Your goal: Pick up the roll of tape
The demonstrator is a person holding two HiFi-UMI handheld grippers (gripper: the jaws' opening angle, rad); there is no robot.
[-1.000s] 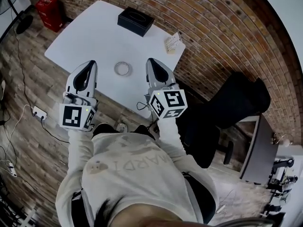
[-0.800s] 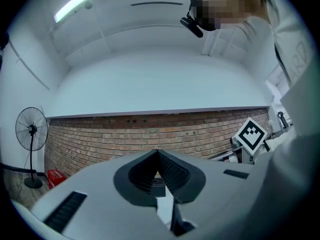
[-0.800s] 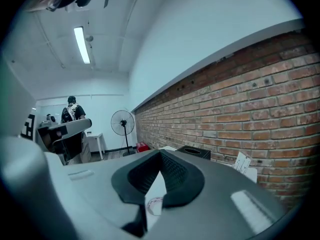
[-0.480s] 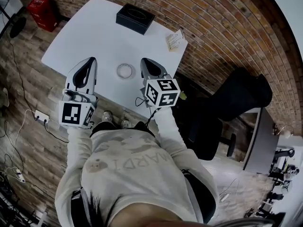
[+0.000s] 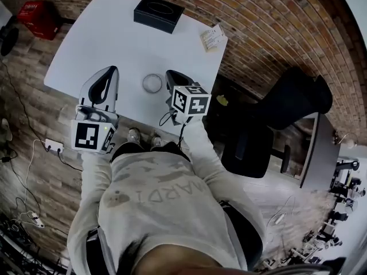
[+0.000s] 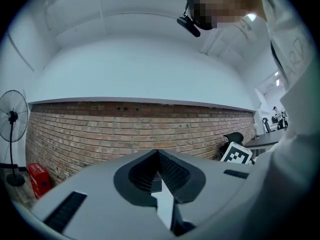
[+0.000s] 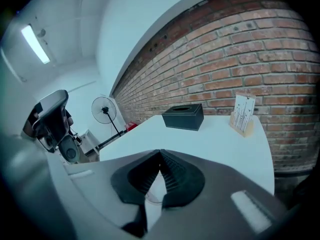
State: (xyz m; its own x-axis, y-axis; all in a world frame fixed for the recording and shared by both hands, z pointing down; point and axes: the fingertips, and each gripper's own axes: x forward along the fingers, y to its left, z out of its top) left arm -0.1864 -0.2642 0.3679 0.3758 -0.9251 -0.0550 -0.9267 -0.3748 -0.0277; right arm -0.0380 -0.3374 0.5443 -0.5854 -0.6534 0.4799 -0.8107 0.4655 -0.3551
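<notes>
The person holds both grippers out over the near edge of the white table [image 5: 103, 36]. The left gripper [image 5: 111, 69] has its jaws pressed together with nothing in them. The right gripper [image 5: 171, 73] is also closed and empty, tilted downward. The roll of tape [image 5: 152, 83] lies flat between them, just beside the right gripper's tips. Farther back sit a black box [image 5: 159, 14] and a card stand [image 5: 213, 38], against the brick wall [image 7: 240, 49].

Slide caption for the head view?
Person at a white table, shut left gripper and shut right gripper flanking the roll of tape.
</notes>
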